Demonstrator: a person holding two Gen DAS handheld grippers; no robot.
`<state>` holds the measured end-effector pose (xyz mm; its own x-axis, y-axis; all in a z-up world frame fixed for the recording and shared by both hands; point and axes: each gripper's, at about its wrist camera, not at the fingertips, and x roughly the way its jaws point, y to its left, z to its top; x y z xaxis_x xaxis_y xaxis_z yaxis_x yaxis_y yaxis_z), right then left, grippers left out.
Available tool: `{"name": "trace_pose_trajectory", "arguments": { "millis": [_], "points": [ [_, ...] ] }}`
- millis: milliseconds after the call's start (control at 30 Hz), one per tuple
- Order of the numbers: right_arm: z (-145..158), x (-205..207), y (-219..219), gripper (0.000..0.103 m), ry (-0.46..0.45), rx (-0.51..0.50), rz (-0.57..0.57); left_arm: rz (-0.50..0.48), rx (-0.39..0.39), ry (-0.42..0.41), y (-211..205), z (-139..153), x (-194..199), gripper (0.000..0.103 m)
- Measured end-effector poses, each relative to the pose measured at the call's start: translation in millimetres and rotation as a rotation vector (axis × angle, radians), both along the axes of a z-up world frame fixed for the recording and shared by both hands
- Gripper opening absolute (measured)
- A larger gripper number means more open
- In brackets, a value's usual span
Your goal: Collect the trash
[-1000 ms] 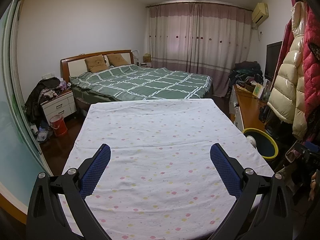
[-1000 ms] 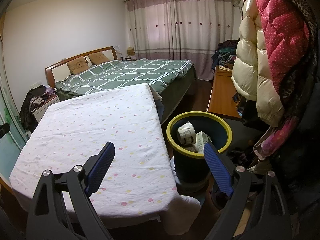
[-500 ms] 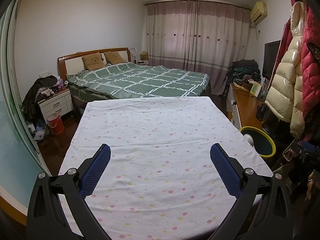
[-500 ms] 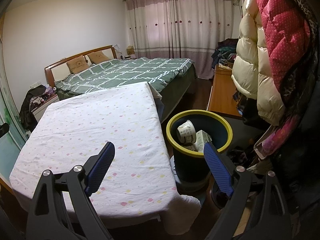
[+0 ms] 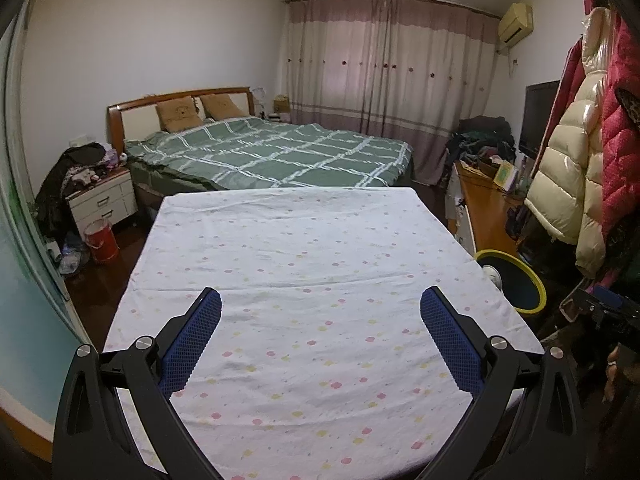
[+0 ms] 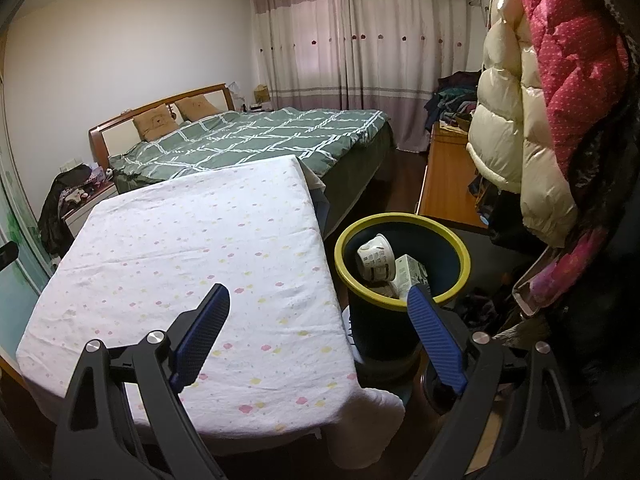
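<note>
A dark trash bin with a yellow rim point(image 6: 402, 276) stands on the floor right of the table; it also shows in the left wrist view point(image 5: 512, 280). Inside lie a white paper cup point(image 6: 374, 258) and a pale green carton point(image 6: 412, 274). My right gripper point(image 6: 318, 298) is open and empty, above the table's right edge, its right finger in front of the bin's rim. My left gripper point(image 5: 320, 302) is open and empty over the table point(image 5: 300, 248), which is covered by a white cloth with coloured dots. No loose trash shows on the cloth.
A bed with a green plaid cover point(image 5: 272, 152) lies beyond the table. A nightstand point(image 5: 102, 200) and red bucket point(image 5: 101, 240) stand at left. A wooden desk point(image 5: 488, 208) and hanging puffy coats point(image 6: 552, 92) crowd the right side.
The left wrist view has tilted up slightly and pulled back, showing more of the room. The right gripper has barely moved. Both stay open.
</note>
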<state>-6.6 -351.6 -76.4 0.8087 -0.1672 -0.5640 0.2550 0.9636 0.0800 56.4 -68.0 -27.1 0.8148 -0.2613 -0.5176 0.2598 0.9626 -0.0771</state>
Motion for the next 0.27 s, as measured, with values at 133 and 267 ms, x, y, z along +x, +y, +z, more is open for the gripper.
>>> {"name": "trace_pose_trajectory", "arguments": {
  "millis": [133,267],
  "points": [
    [4,33,5,0.095,0.008,0.018,0.067,0.032,0.037,0.052,2,-11,42,0.098],
    [-2,105,17,0.096,0.048,0.072,0.161,0.119,0.078,0.135,17,-46,121,0.098]
  ]
}}
